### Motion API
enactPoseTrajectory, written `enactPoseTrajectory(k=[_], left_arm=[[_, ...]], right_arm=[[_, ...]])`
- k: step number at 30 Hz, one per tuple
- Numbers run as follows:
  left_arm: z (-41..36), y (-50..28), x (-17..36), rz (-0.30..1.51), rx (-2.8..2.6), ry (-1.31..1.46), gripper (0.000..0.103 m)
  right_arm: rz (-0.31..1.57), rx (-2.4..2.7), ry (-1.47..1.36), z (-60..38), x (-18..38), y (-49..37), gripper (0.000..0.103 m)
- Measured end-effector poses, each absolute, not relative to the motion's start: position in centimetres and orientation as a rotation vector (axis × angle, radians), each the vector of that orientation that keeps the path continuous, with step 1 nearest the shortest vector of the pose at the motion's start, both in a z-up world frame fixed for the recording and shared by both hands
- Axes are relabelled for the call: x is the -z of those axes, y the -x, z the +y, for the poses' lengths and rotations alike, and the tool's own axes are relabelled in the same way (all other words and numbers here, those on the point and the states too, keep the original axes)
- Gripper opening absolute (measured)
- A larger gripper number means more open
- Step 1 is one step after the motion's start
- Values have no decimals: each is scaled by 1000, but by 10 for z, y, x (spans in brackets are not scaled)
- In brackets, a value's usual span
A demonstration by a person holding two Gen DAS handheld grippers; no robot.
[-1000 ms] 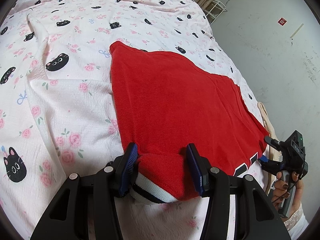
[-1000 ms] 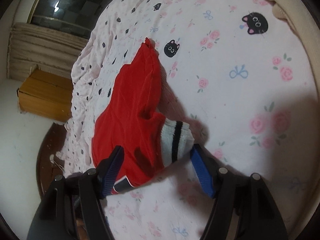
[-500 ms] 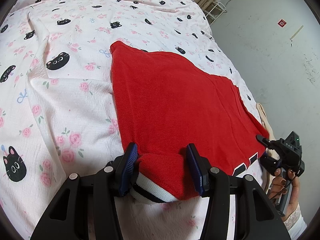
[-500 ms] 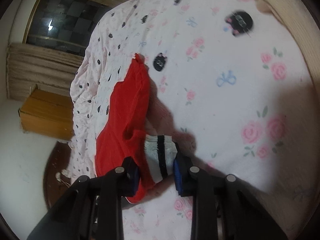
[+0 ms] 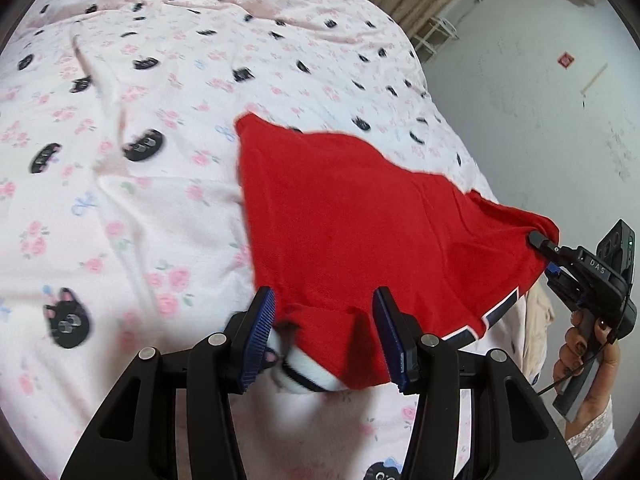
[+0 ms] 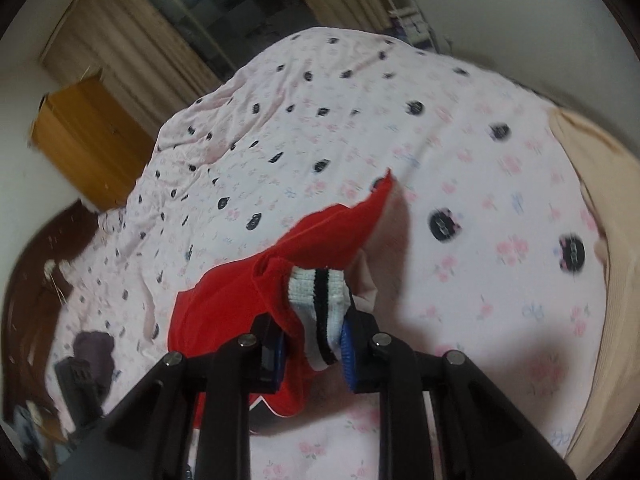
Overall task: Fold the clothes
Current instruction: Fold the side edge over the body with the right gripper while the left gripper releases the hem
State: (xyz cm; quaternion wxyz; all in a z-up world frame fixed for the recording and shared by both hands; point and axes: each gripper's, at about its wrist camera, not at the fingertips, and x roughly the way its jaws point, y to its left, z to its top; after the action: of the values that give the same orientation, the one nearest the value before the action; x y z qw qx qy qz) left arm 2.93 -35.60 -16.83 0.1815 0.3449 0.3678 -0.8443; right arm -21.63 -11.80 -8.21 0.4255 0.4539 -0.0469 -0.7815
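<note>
A red sweater (image 5: 352,216) with white, dark-striped cuffs lies on the bed, its near edge lifted at both ends. In the left wrist view my left gripper (image 5: 323,304) is shut on a bunched red sleeve end, and its cuff (image 5: 304,372) hangs below the pads. My right gripper (image 6: 312,340) has its jaws closing, with the other striped cuff (image 6: 320,300) and red cloth pinched between the pads. The left wrist view shows the right gripper (image 5: 544,254) in a hand at the right, holding the sweater's corner up off the bed.
A pink bed sheet (image 5: 120,200) printed with black cats and roses covers the bed. A beige mattress edge (image 6: 600,240) runs along the right. A wooden cabinet (image 6: 88,140), curtains and a dark window stand behind. A white rack (image 5: 436,32) stands by the grey wall.
The right gripper closed onto the striped cuff, rolled and rose, pulling the sweater's right corner off the bed. The left gripper lifted slightly, still holding its sleeve end.
</note>
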Motion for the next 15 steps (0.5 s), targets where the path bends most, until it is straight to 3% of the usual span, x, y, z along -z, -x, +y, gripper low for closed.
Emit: enactPoseTrajectory(k=[6, 15], left_arm=[[-377, -54, 164, 1076, 2293, -934, 45], [-392, -76, 172, 1067, 2194, -964, 45]], right_arm=[[113, 1933, -1022, -176, 60, 182, 21], [312, 1856, -914, -243, 60, 121, 20]])
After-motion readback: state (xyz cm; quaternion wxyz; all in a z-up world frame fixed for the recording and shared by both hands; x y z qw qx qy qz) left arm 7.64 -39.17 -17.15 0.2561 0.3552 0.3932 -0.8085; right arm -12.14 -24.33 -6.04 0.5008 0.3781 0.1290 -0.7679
